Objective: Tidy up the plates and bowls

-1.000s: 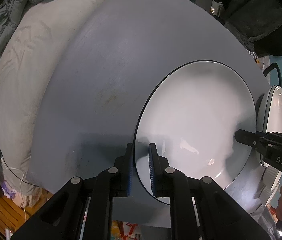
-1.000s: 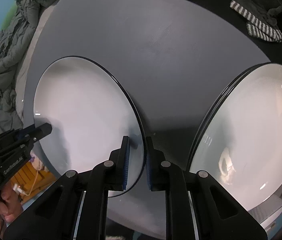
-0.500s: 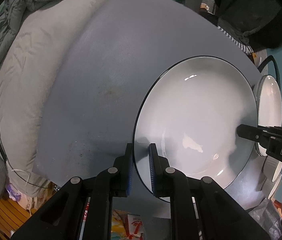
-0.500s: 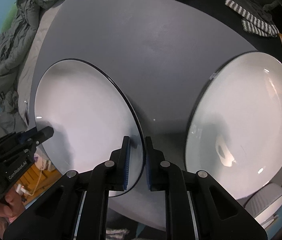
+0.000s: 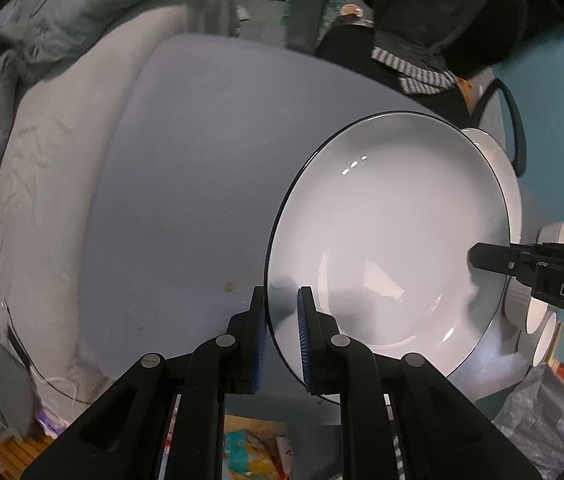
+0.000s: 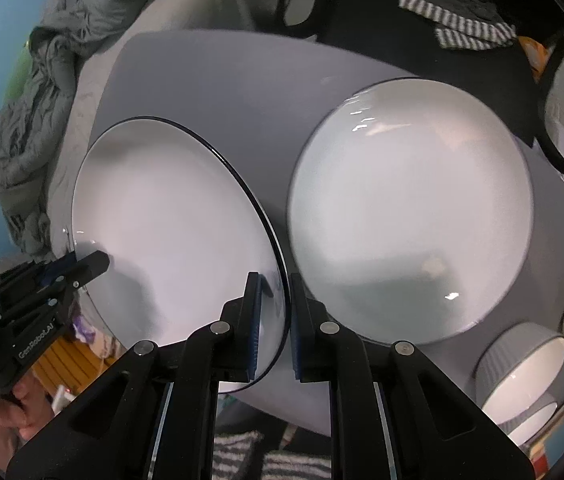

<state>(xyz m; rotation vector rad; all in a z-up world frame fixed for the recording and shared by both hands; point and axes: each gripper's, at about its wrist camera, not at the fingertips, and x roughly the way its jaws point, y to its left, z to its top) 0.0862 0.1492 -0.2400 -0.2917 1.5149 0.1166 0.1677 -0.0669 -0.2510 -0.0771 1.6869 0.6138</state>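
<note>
Two tongs pinch one white plate [image 5: 390, 232] with a thin dark rim, one at each side of it. Seen from the left wrist, the left tongs [image 5: 282, 332] clamp their blue pads on the plate's near edge, while the right tongs [image 5: 498, 258] bite its far side; the plate hangs tilted above the right part of the grey bench [image 5: 194, 184]. Pale bowls [image 5: 538, 312] sit at the bench's right edge, and bedding [image 5: 38, 184] lies along its left edge.

From the right wrist, the right tongs [image 6: 274, 320] squeeze the same plate [image 6: 170, 232] over the bench's left part. A second plate [image 6: 410, 208] lies flat on the bench just beside it, with ribbed grey bowls [image 6: 522, 364] at the near right corner.
</note>
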